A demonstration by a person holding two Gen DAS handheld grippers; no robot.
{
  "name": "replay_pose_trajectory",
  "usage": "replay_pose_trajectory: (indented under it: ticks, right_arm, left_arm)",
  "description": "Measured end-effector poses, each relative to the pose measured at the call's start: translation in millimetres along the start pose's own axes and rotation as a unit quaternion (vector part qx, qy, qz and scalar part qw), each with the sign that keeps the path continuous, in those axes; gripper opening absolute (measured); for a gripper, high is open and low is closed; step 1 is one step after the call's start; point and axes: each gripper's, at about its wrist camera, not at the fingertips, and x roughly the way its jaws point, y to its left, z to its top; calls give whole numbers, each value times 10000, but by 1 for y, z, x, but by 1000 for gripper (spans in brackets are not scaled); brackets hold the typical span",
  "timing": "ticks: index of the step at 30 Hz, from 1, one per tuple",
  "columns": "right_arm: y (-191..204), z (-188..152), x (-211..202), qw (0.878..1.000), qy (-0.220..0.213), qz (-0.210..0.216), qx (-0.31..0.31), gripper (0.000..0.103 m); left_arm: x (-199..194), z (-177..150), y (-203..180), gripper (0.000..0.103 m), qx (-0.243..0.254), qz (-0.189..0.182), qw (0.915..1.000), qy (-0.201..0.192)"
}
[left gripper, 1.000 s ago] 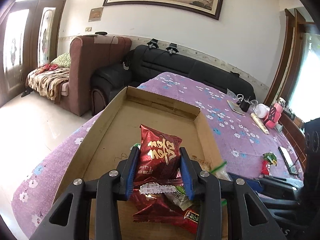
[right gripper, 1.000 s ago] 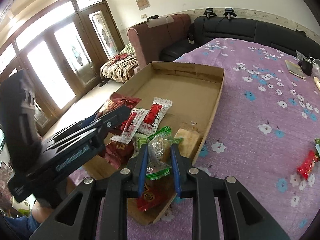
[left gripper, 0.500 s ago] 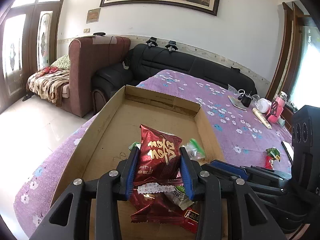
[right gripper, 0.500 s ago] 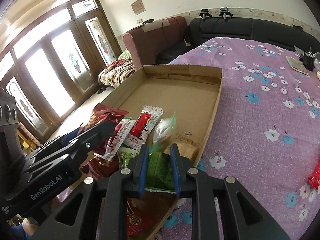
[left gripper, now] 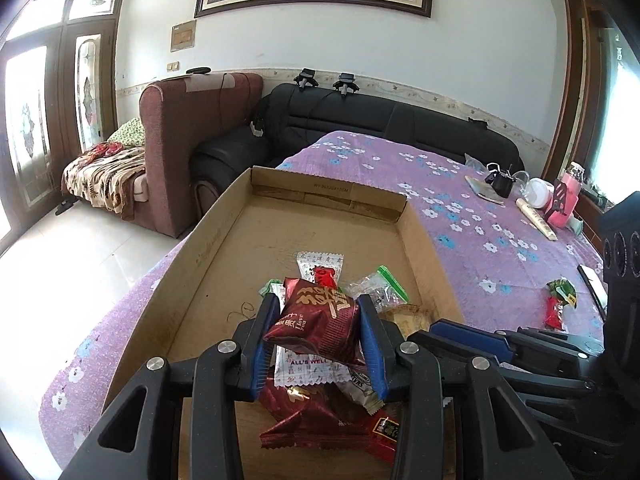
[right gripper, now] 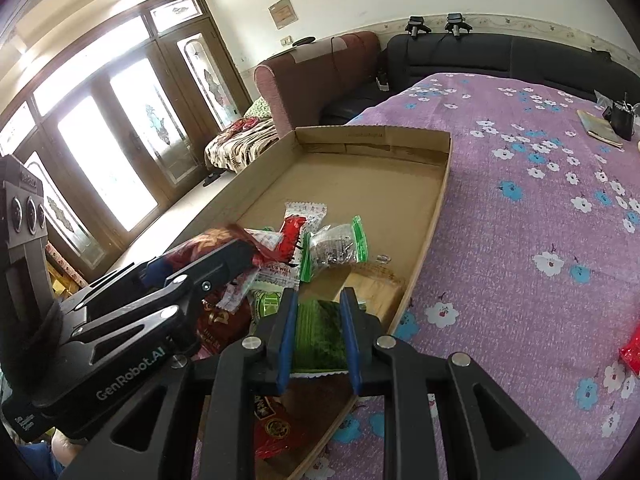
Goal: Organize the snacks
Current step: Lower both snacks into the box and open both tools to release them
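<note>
**Both tongs loaded over the snack tray**

The left tongs point(left gripper: 316, 336) are clenched on a dark red snack packet point(left gripper: 314, 326), its blue pads pressing on the packet's two sides so that the puffed pouch sits upright between them. The right tongs point(right gripper: 318, 334) grasp a green packet point(right gripper: 318, 330) the same way, by its flat sides, with its serrated lower edge hanging below the pads. Pinching across the soft sides probably serves to carry the packets without crushing what is inside.

Both packets hang over the near end of a shallow cardboard tray point(left gripper: 416, 232), which lies on the worktop's purple flowered cloth point(left gripper: 472, 216). Under the tongs a loose heap has gathered: a white-and-red wrapper point(left gripper: 320, 268), a clear bag with green edges point(left gripper: 376, 290), a flat tan pack point(right gripper: 374, 288) against the tray's right wall, and more red wrappers at the near rim. The far half of the tray is bare card, so the pile seems to grow from the near end simply because that is where the hands reach first.

Seen from the right wrist, the left tongs lie just beside and a little ahead of the right ones, both angled down toward the heap. A red-and-green snack point(left gripper: 558, 300) lies out on the cloth, well apart from the tray, so by my reading the sorting is unfinished.
</note>
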Motion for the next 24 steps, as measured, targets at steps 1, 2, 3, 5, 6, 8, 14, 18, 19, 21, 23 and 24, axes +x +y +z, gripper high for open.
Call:
replay_pose_trajectory:
  ticks: [1,2,3,5,6,8,14,18,19,21,23,24]
  right_arm:
    - [0,0,0,10000,5,-3,-4,21]
    - [0,-1,0,10000,4,2,-3,21]
    - [0,-1,0,10000,9,8,1,21]
    - [0,-1,0,10000,9,13,11,21]
    - [0,-1,0,10000,11,17,12,21]
    - [0,-1,0,10000,9,13,10,21]
    - [0,-1,0,10000,12,21,13,21]
    - [0,-1,0,10000,12,20,11,21]
    - [0,-1,0,10000,6,17,8,21]
    - [0,-1,0,10000,10,20,14,21]
    - [0,-1,0,10000,1,19,19,21]
    - [0,-2,-1,10000,-4,19,17,21]
  left_arm:
    - [0,0,-1,42,8,6,10000,-4]
    - [0,0,-1,42,13,7,10000,-7]
    - [0,0,-1,42,9,4,10000,-5]
    - [0,0,-1,42,6,-2,10000,-1]
    - [0,0,-2,42,10,-2,10000,-4]
    - [-1,0,-1,42,13,-3,10000,-7]
    - [0,0,-1,42,14,-1,10000,-6]
    - [0,0,-1,42,10,-8,10000,-11]
    - [-1,0,0,43,7,-14,10000,-21]
    - [-2,0,0,44,-1,-8,10000,-34]
    - [-3,1,1,46,-17,-9,10000,-46]
    - [-3,1,2,47,-22,-12,10000,-55]
